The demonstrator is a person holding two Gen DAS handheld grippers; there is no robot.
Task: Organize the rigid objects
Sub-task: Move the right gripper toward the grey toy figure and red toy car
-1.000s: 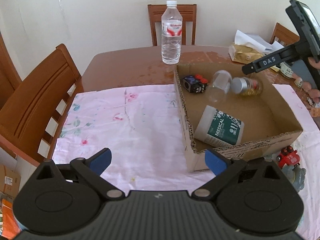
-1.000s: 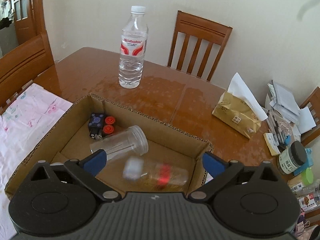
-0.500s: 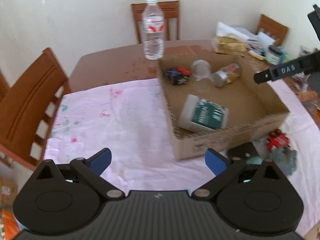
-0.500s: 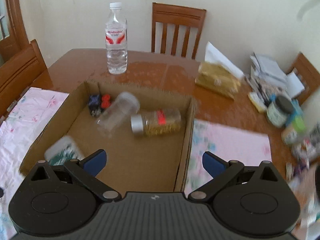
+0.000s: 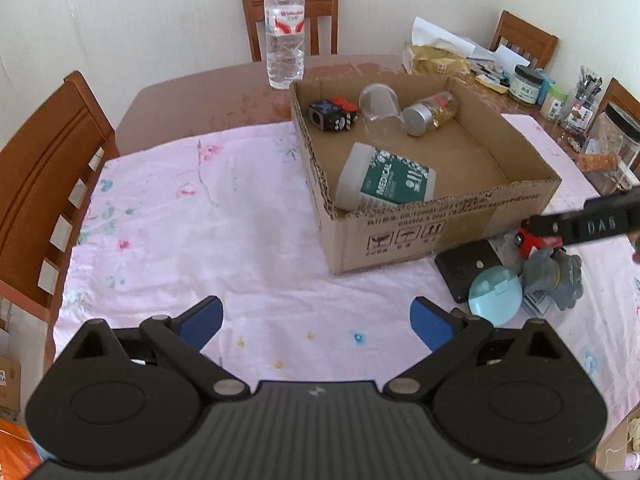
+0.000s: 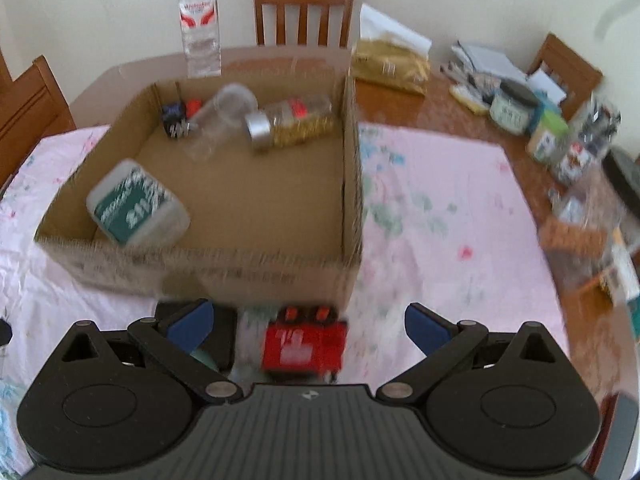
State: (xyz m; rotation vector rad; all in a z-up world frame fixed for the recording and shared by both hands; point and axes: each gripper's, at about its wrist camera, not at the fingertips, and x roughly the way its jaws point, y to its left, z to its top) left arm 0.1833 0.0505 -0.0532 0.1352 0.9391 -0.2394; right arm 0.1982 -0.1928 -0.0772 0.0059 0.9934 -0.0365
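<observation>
A cardboard box [image 5: 448, 224] [image 6: 224, 268] on the pink cloth holds a white-green medical tub [image 5: 386, 182] [image 6: 136, 208], a clear cup [image 5: 380, 114], a silver-lidded jar [image 5: 430, 114] [image 6: 288, 124] and a black cube toy [image 5: 332, 114]. In front of the box lie a red toy car [image 6: 304, 346] [image 5: 534, 240], a black plate [image 5: 468, 270], a light blue round case [image 5: 496, 294] and a grey toy [image 5: 556, 274]. My right gripper [image 6: 306, 322] is open just above the red car. My left gripper [image 5: 316, 314] is open and empty over the cloth, left of these items.
A water bottle [image 5: 285, 28] stands behind the box. A gold tissue pack [image 5: 436, 62], jars and clutter [image 5: 572, 100] crowd the table's right side. Wooden chairs [image 5: 44, 168] stand around the table.
My right gripper pulled back from over the box and dropped to the red car in front of it. My left gripper drew back, so the items in front of the box show.
</observation>
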